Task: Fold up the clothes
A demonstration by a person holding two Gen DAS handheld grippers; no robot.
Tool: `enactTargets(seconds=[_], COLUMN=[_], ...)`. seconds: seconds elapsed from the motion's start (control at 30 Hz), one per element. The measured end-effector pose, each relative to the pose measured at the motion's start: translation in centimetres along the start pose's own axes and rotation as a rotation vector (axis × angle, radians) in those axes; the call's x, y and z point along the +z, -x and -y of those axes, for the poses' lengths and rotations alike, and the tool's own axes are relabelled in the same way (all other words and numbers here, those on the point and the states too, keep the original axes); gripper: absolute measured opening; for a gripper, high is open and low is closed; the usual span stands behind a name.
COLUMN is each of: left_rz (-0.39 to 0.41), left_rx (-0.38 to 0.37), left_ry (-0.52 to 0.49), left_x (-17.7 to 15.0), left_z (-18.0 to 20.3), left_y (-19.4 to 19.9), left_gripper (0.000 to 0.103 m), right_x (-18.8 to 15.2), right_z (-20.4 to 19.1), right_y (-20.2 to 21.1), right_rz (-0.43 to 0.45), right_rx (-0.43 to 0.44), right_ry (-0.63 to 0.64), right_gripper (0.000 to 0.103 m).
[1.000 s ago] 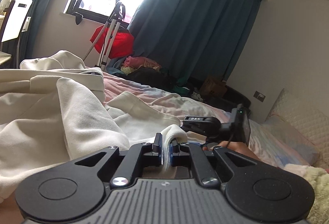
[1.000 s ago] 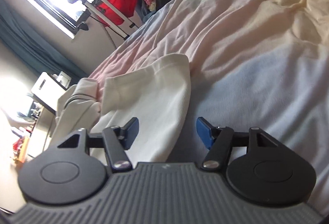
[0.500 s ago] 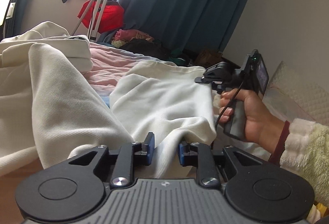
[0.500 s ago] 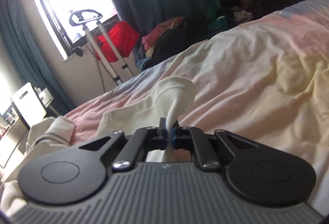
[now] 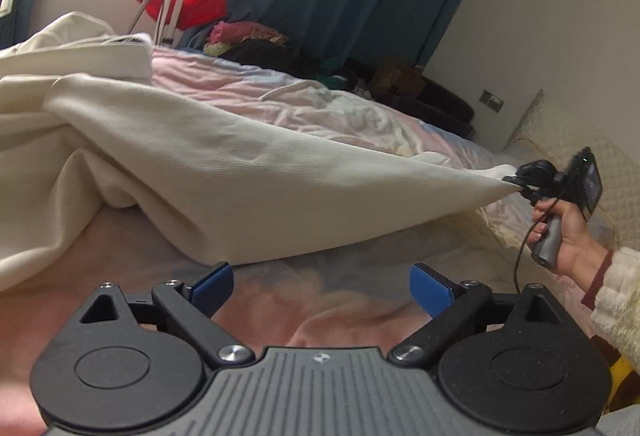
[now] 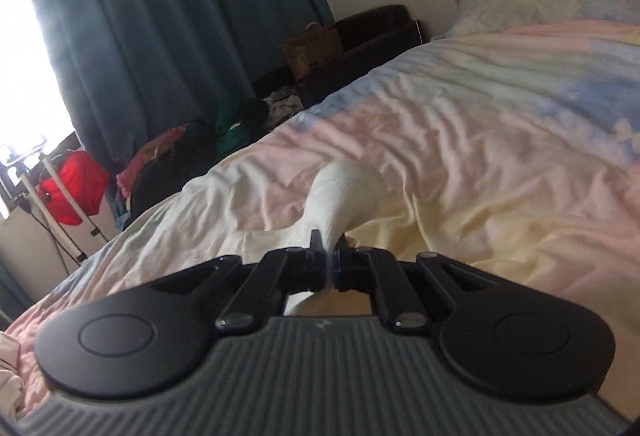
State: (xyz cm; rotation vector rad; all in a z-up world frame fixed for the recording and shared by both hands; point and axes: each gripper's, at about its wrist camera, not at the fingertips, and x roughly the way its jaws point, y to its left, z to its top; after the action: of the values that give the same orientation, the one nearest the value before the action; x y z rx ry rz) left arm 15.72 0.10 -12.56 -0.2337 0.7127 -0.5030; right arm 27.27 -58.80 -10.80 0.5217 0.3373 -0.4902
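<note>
Pastel rumpled bed carries the cream knitted garment, frame centre. Right gripper, jaws clamped on its cuff, should pull taut; left gripper, jaws just opened wide, empty.

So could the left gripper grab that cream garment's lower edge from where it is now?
Probably yes. The left gripper is open with nothing between its jaws, and the cream garment lies just ahead of it on the bed, nothing between them. The right gripper holds the far corner taut.
</note>
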Motion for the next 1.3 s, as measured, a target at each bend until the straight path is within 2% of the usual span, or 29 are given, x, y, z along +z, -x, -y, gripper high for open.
enactTargets(seconds=[0.1,0.2,0.23,0.3,0.37,0.43,0.5,0.53,0.57,0.6,0.63,0.67,0.73,0.87,1.0,1.17,1.3], left_rz=[-0.029,-0.024,-0.002,0.057,0.122,0.191,0.254,0.274,0.294,0.307,0.302,0.291,0.27,0.221,0.227,0.23,0.143], left_rx=[0.094,0.177,0.17,0.098,0.06,0.039,0.024,0.022,0.019,0.02,0.031,0.043,0.077,0.25,0.373,0.4,0.428], left_ry=[0.208,0.521,0.641,0.829,0.97,1.119,1.268,1.337,1.406,1.465,1.496,1.508,1.518,1.353,1.19,1.078,1.004], left_x=[-0.3,-0.8,-1.2,-2.2,-3.4,-4.8,-6.2,-6.9,-7.6,-8.2,-8.3,-8.2,-7.8,-4.2,0.0,3.3,1.6], left_z=[-3.7,-9.4,-11.3,-14.2,-16.0,-17.7,-19.4,-20.1,-20.8,-21.4,-21.7,-21.8,-22.0,-20.9,-19.9,-20.1,-21.0], left_y=[0.9,2.2,2.9,4.2,5.4,6.2,6.9,7.1,7.3,7.4,7.5,7.6,7.8,10.7,16.1,22.4,26.7], left_gripper=[0.096,0.095,0.092,0.083,0.079,0.076,0.063,0.059,0.05,0.037,0.031,0.022,0.018,0.007,0.005,0.005,0.005], right_x=[-1.8,-3.8,-4.5,-5.0,-5.1,-5.2,-5.3,-5.5,-5.4,-5.3,-5.1,-5.1,-5.0,-4.7,-4.4,-3.6,-3.4], right_z=[-0.3,0.4,0.7,1.1,1.5,1.4,1.3,1.2,1.3,1.4,1.6,1.8,2.1,2.3,2.9,3.7,4.2], right_y=[1.6,2.7,3.1,3.2,3.5,3.7,3.8,3.8,3.7,3.5,3.3,3.3,3.3,3.2,3.8,6.5,9.5], right_rz=[0.041,0.028,0.022,-0.003,0.007,0.022,0.035,0.037,0.037,0.037,0.037,0.036,0.034,0.042,0.04,0.04,0.048], right_rx=[-0.04,-0.138,-0.172,-0.218,-0.212,-0.202,-0.199,-0.198,-0.193,-0.186,-0.18,-0.174,-0.165,-0.154,-0.14,-0.13,-0.185], right_ry=[0.004,-0.221,-0.299,-0.395,-0.445,-0.42,-0.383,-0.371,-0.369,-0.369,-0.379,-0.394,-0.413,-0.4,-0.419,-0.413,-0.309], right_gripper=[0.006,0.007,0.007,0.007,0.007,0.007,0.007,0.007,0.007,0.007,0.007,0.007,0.007,0.007,0.006,0.006,0.006])
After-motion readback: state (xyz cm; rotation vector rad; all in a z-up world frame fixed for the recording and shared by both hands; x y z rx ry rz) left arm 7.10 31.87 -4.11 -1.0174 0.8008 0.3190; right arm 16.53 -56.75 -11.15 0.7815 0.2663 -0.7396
